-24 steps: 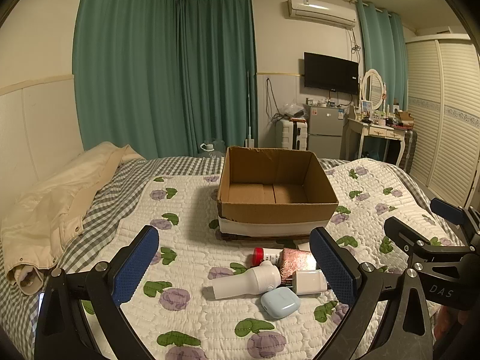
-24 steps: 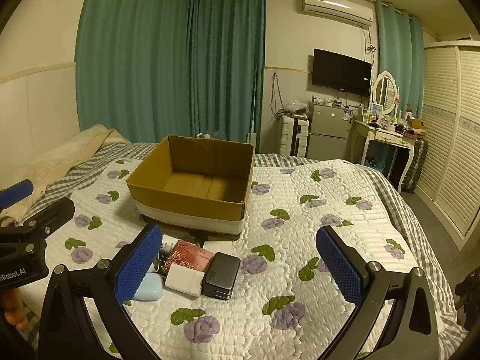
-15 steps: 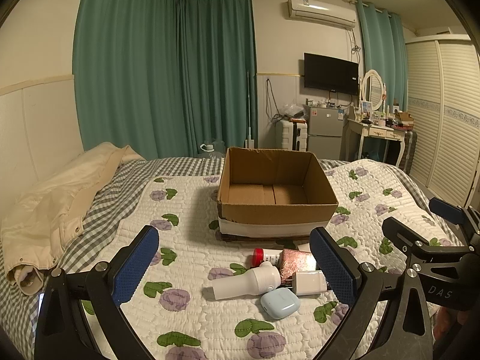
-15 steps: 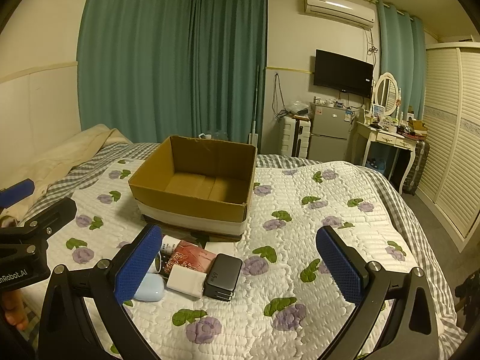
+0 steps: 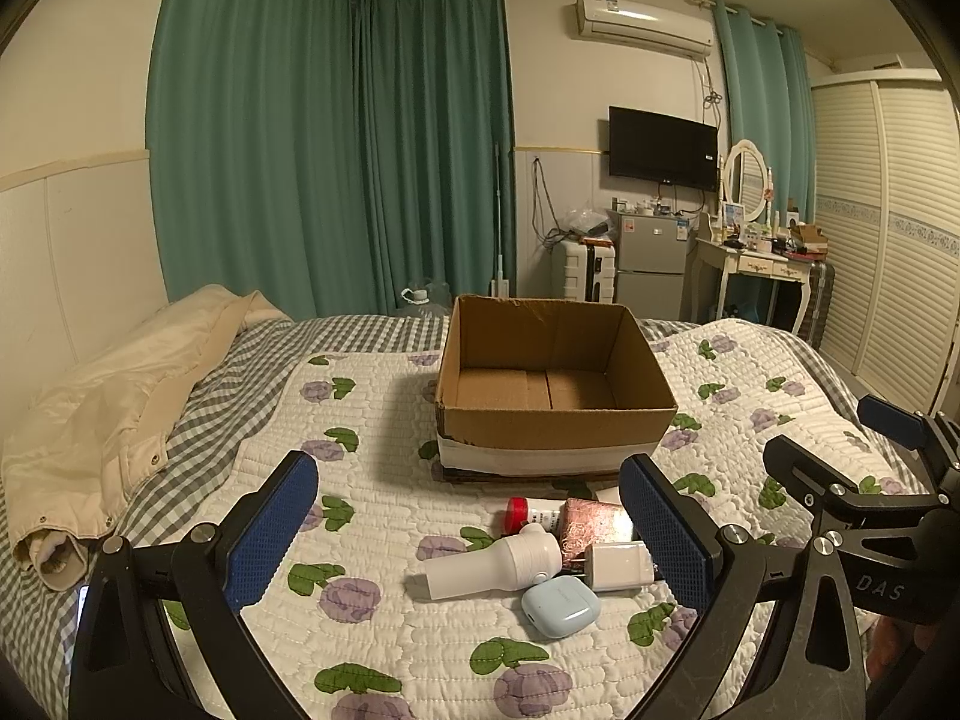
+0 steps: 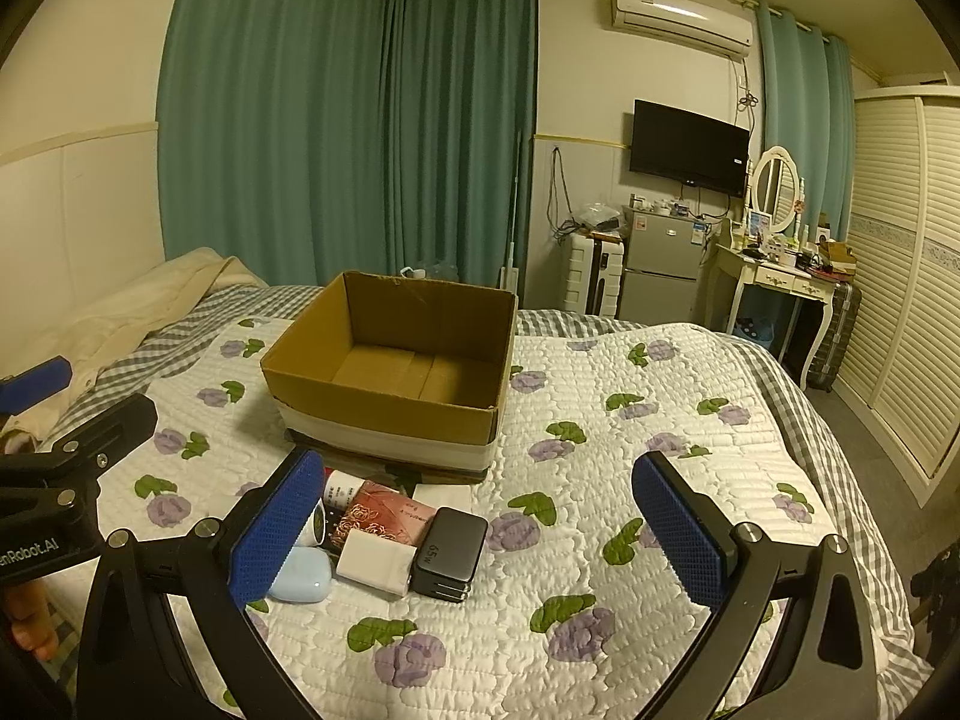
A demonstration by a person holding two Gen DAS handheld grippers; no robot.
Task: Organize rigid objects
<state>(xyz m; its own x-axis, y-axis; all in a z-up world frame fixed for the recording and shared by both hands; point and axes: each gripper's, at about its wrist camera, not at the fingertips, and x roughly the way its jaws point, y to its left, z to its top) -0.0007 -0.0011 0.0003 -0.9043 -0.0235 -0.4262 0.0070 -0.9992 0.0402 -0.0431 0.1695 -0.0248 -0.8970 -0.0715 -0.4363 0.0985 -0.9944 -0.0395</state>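
Note:
An empty brown cardboard box [image 5: 555, 384] [image 6: 390, 366] stands on the quilted bed. In front of it lies a small heap: a white bottle-shaped device [image 5: 492, 561], a light blue earbud case [image 5: 561, 597] [image 6: 300, 576], a white charger [image 5: 618, 564] [image 6: 375, 561], a pink patterned box [image 5: 594, 519] [image 6: 384, 513], a red-capped tube [image 5: 531, 513] and a black power bank [image 6: 450, 552]. My left gripper [image 5: 474, 537] hovers open just before the heap, nothing between its pads. My right gripper [image 6: 480, 534] is open too, the heap by its left finger [image 6: 276, 528].
A cream jacket [image 5: 120, 408] lies on the left of the bed. Beyond the bed's foot stand a small fridge [image 5: 651, 261], a white suitcase [image 5: 591, 270], a dressing table [image 5: 756, 264] and a louvred wardrobe [image 5: 888, 252]. The right half of the quilt [image 6: 660, 408] holds no objects.
The right wrist view has shifted slightly, so the box and heap sit a little further right. The left gripper has kept still.

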